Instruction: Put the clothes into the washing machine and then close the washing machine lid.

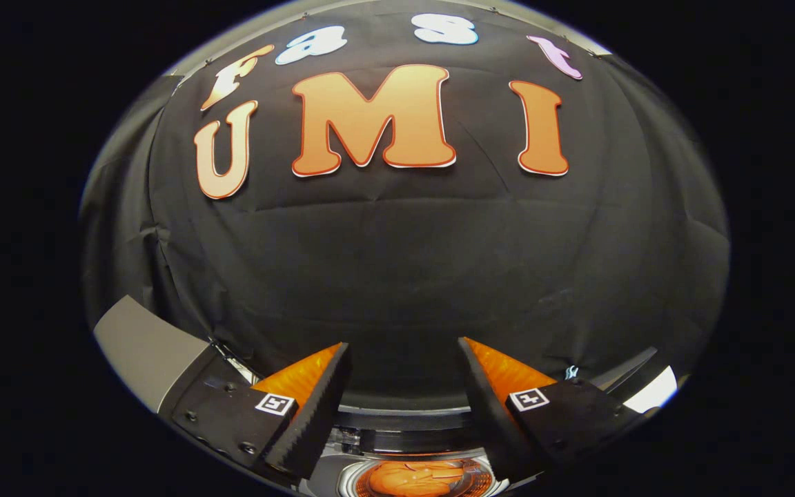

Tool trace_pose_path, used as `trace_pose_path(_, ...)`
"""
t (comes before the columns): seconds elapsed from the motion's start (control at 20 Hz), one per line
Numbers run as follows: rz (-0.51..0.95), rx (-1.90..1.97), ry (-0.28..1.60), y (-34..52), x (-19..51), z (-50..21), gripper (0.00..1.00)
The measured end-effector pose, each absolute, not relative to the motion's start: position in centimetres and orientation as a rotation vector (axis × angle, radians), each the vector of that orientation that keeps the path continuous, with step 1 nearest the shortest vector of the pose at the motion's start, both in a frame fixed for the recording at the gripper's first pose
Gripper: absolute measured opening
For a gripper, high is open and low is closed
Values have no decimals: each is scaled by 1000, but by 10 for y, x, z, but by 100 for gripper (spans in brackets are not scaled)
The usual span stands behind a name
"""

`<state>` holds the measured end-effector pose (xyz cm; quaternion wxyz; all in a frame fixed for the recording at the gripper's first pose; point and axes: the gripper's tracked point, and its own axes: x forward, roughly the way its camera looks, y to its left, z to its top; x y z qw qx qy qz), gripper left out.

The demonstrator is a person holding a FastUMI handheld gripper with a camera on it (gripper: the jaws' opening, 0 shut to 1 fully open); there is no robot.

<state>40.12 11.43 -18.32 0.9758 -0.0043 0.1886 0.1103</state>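
Observation:
My gripper point(404, 359) is open, its two orange-and-black fingers point(315, 404) spread wide with nothing between them. It hangs high, facing the booth's black wall. Below and between the fingers I see the round drum opening of the washing machine point(370, 442), and inside the drum lies an orange piece of clothing point(415, 478). The machine's grey lid point(145, 348) stands raised at the left, beside the left finger.
A bright reflective edge of the machine's top point(653, 390) shows to the right of the right finger. The black cloth wall point(397, 276) rises close behind the machine.

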Motion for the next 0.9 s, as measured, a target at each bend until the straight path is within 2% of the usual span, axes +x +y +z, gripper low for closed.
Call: trace_pose_path(0.9, 225, -10, 326, 104, 312, -199, 97)
